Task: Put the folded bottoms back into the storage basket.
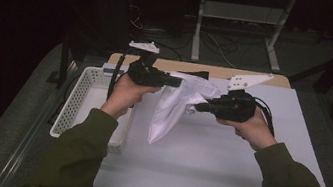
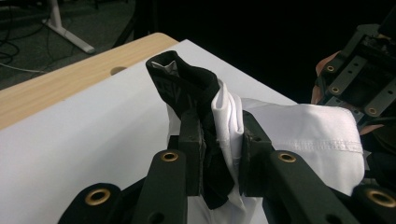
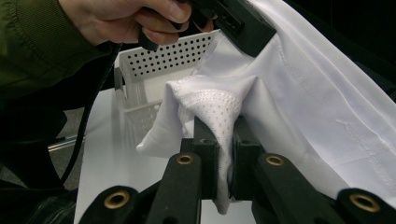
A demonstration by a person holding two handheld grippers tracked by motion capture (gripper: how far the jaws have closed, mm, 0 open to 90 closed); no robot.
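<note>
White plastic basket (image 1: pixel 84 94), perforated, at the far left of the desk (image 1: pixel 203 165), partly behind the left hand (image 1: pixel 125 94). Just right of it, left gripper (image 1: pixel 176 81) raised above the desk, grey three-cornered plate on top, pointing right. Pinching a bunched edge of white garment (image 1: pixel 172 105) together with a black waistband-like strip (image 2: pixel 184 86); seen in the left gripper view with pads pressed onto the cloth from both sides, black strip standing up above them. Between both grippers, white garment held clear of the desk at its top, spanning from one gripper to the other, its long tail hanging down and left toward the white desk surface; whether the lowest tip touches the desk, impossible to tell. Further right, right gripper (image 1: pixel 198 107) level, pointing left, held in the right hand (image 1: pixel 250 129). Clamped on a fold of the same white garment, with a dotted mesh patch (image 3: pixel 215 109) bulging above the pads in the right gripper view. Olive-green sleeves (image 1: pixel 73 155) entering from below. Pale wooden edge (image 1: pixel 218 71) along the far side of the desk.
</note>
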